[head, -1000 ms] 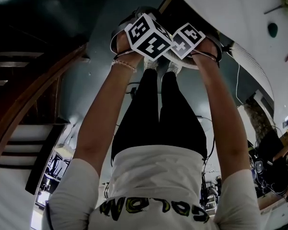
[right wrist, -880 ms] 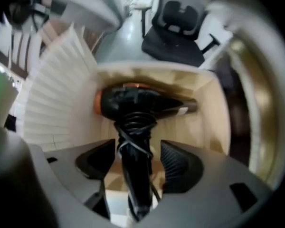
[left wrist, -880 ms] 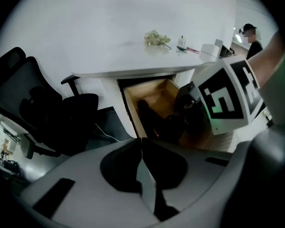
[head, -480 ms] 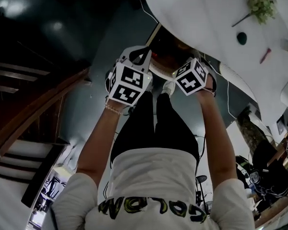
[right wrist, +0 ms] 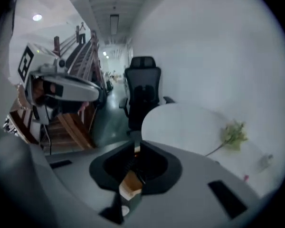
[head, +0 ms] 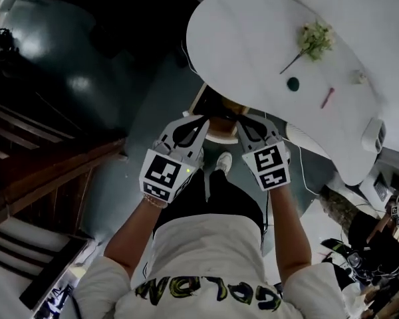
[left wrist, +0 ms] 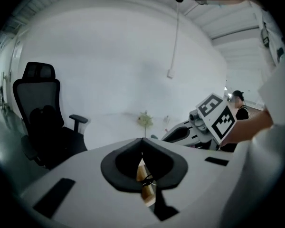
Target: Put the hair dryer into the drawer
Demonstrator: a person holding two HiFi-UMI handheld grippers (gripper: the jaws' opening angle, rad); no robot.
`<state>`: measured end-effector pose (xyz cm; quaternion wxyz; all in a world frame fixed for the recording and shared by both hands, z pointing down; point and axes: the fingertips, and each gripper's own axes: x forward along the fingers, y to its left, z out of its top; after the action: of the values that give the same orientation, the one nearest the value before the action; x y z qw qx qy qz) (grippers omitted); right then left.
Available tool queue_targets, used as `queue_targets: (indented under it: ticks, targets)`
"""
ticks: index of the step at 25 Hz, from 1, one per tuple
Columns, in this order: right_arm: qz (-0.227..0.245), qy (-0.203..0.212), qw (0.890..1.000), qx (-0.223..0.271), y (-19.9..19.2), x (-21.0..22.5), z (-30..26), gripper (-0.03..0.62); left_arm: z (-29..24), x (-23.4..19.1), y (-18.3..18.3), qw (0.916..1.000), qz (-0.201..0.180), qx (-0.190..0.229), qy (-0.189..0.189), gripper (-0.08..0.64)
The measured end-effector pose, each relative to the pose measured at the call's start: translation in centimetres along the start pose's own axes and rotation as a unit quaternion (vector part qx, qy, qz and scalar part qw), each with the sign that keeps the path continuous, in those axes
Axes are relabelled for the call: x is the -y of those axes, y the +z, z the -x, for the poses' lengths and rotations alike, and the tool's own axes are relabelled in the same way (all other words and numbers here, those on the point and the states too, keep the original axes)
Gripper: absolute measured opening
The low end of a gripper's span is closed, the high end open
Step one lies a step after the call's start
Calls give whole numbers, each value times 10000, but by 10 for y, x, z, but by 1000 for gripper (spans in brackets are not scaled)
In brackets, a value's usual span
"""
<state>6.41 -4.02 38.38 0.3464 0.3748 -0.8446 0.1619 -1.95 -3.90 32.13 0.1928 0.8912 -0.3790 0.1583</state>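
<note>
White round surface (head: pixel 253 52) carries no hair dryer — none shows in any view. Both empty: left tool (head: pixel 198 119) pressed together; right tool (head: pixel 245 121) has just been closing, now together too. Find the dryer first — then spread one.

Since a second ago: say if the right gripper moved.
Yes. Right gripper slid down the picture, away from the white table toward the person; its jaws have just been closing on nothing.
</note>
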Motion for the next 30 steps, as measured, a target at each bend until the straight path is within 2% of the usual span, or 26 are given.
queue_targets:
  ticks: [6, 14, 23, 30]
  targets:
    - [-330, -286, 9931, 1085, 54, 3, 85, 36, 32, 41, 65, 9976, -65, 673, -127, 12]
    - [-377, -535, 9729, 2218, 107, 2, 188, 15, 69, 94, 134, 9901, -318, 1350, -210, 12]
    - [-330, -576, 9528, 2964, 137, -10, 266, 14, 99, 141, 176, 9798, -479, 1914, -310, 12]
    - [-181, -638, 9447, 3213, 151, -18, 302, 14, 117, 159, 199, 9740, -653, 2139, -364, 12]
